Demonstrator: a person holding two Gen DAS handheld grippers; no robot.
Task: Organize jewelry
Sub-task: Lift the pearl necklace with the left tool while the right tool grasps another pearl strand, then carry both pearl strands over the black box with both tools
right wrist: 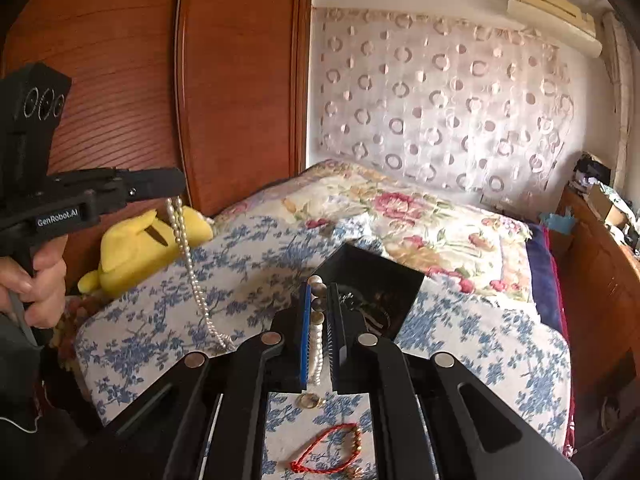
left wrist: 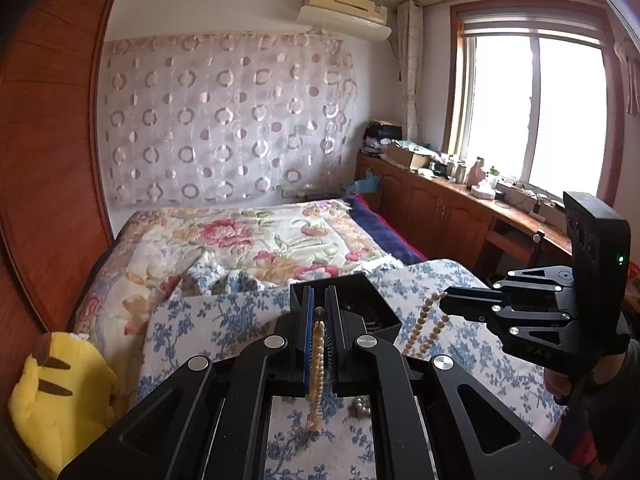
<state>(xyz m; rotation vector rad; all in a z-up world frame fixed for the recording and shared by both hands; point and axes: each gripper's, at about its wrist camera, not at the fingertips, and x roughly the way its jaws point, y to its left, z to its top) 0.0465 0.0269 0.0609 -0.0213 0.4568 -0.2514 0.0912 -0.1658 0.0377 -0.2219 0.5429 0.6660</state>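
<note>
A cream pearl necklace runs between both grippers above the bed. My left gripper is shut on one end, with a dark bead at its tips. From its tip in the right wrist view, a pearl strand hangs toward the blue-flowered cloth. My right gripper is shut on the other end, and pearls dangle from its tip in the left wrist view. An open black jewelry box with items inside sits on the cloth just beyond both grippers. A red string bracelet and a small gold piece lie below the right gripper.
A yellow plush toy lies at the cloth's left edge by a wooden wardrobe. The bed has a flowered quilt beyond the box. A wooden counter with clutter runs under the window on the right. Small metallic beads lie on the cloth.
</note>
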